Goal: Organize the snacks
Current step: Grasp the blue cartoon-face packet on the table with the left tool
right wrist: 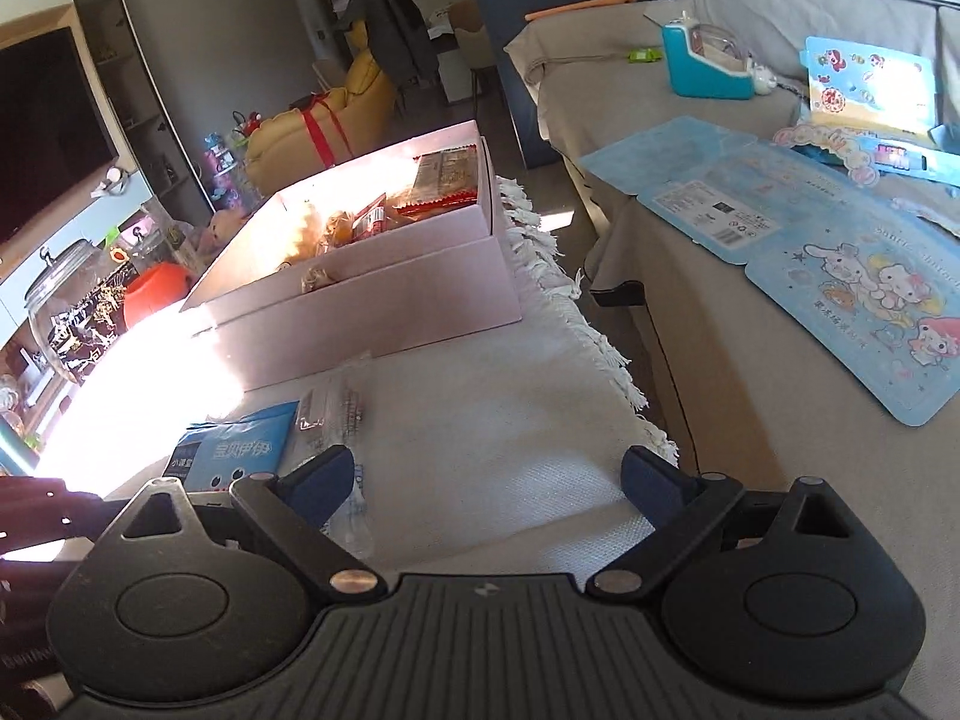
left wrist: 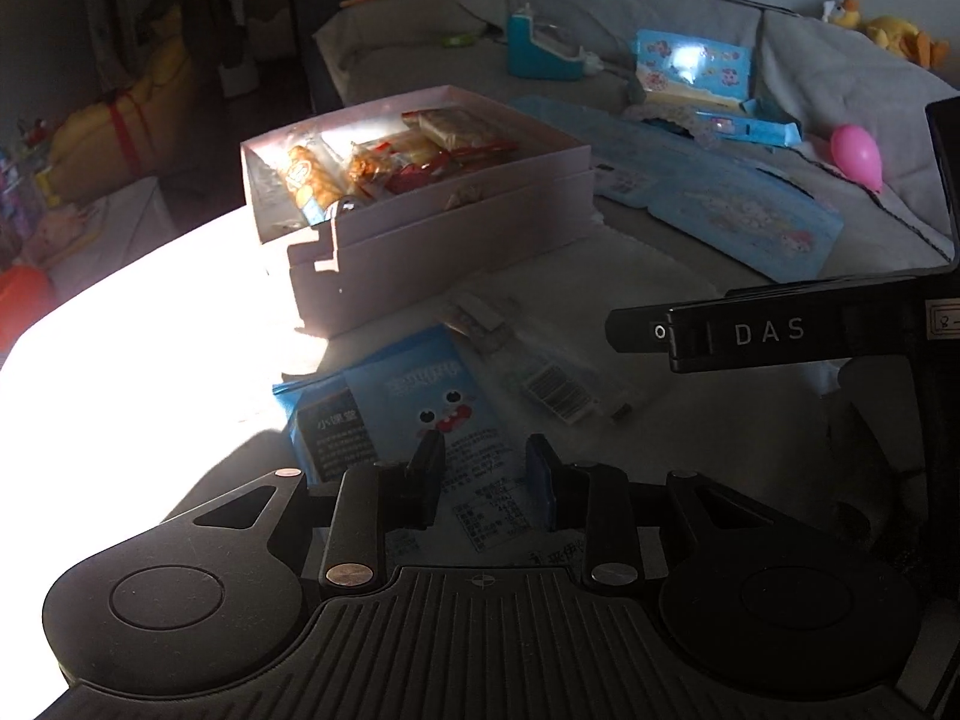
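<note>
Left wrist view: low, close over the blue packet [left wrist: 420, 402], angled down across the mat toward the pink box [left wrist: 414, 192] at 12 o'clock. Right wrist view: higher, angled down, same box [right wrist: 384, 252] at 11 o'clock, sofa [right wrist: 750, 360] at 2. Shared: box, blue packet [right wrist: 234, 450], sofa clutter.
</note>
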Tool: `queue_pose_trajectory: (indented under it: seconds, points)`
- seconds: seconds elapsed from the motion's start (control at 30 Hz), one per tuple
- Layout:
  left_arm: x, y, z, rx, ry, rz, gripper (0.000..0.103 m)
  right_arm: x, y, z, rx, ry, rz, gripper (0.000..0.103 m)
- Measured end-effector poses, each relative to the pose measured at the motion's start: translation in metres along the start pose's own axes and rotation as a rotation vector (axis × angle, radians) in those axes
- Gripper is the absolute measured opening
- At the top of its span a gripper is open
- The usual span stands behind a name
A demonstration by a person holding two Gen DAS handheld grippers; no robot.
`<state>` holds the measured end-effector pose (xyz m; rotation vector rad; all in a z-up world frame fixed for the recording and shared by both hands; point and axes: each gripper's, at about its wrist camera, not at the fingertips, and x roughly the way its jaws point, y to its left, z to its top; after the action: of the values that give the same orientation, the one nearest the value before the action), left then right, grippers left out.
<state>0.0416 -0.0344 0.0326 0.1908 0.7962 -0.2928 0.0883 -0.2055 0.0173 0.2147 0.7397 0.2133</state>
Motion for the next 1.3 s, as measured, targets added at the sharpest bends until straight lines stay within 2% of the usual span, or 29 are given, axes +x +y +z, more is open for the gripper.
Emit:
queue_pose_trajectory:
  seconds: [0.2, 0.33, 0.43, 0.5, 0.53, 0.6, 0.67, 0.7, 0.8, 0.9, 0.97, 1.07, 1.3]
  points:
    - [0.004, -0.002, 0.0, 0.041, 0.004, 0.01, 0.035, 0.001, 0.001, 0.0, -0.005, 0.002, -0.002, 0.097]
    - [-0.001, -0.001, -0.006, 0.115, 0.009, 0.061, 0.037, 0.001, 0.001, -0.001, -0.009, 0.002, -0.005, 0.097]
    - [-0.003, 0.013, -0.01, 0.095, 0.014, 0.106, 0.037, 0.001, 0.001, -0.001, -0.011, 0.002, -0.006, 0.097]
    - [-0.004, 0.019, -0.01, 0.068, 0.011, 0.097, 0.037, 0.002, 0.001, 0.0, -0.013, 0.002, -0.008, 0.097]
    - [-0.003, 0.019, -0.009, 0.058, 0.011, 0.082, 0.041, 0.002, 0.001, -0.001, -0.014, 0.002, -0.008, 0.097]
    - [0.0, 0.018, -0.007, 0.041, 0.013, 0.039, 0.057, 0.002, 0.001, -0.001, -0.013, 0.002, -0.008, 0.097]
    - [0.004, 0.019, -0.004, 0.012, 0.012, -0.024, 0.079, 0.002, 0.002, -0.001, -0.013, 0.002, -0.008, 0.097]
    - [0.004, 0.021, -0.004, -0.007, 0.01, -0.053, 0.082, 0.002, 0.002, -0.001, -0.014, 0.002, -0.009, 0.097]
    - [-0.002, 0.033, -0.003, -0.075, -0.012, -0.081, 0.078, 0.002, 0.001, -0.001, -0.014, 0.002, -0.008, 0.097]
    - [-0.008, 0.048, -0.006, -0.126, -0.05, 0.026, 0.077, 0.002, 0.001, -0.001, -0.014, 0.002, -0.008, 0.097]
    - [-0.002, 0.061, -0.009, -0.162, -0.023, 0.092, 0.077, 0.003, 0.002, -0.001, -0.016, 0.003, -0.009, 0.097]
    - [0.005, 0.076, -0.012, -0.248, -0.008, 0.056, 0.08, 0.002, 0.002, -0.002, -0.022, 0.004, -0.012, 0.098]
    - [0.019, 0.071, -0.004, -0.25, -0.019, 0.021, 0.081, 0.004, 0.009, -0.003, -0.058, 0.011, -0.036, 0.1]
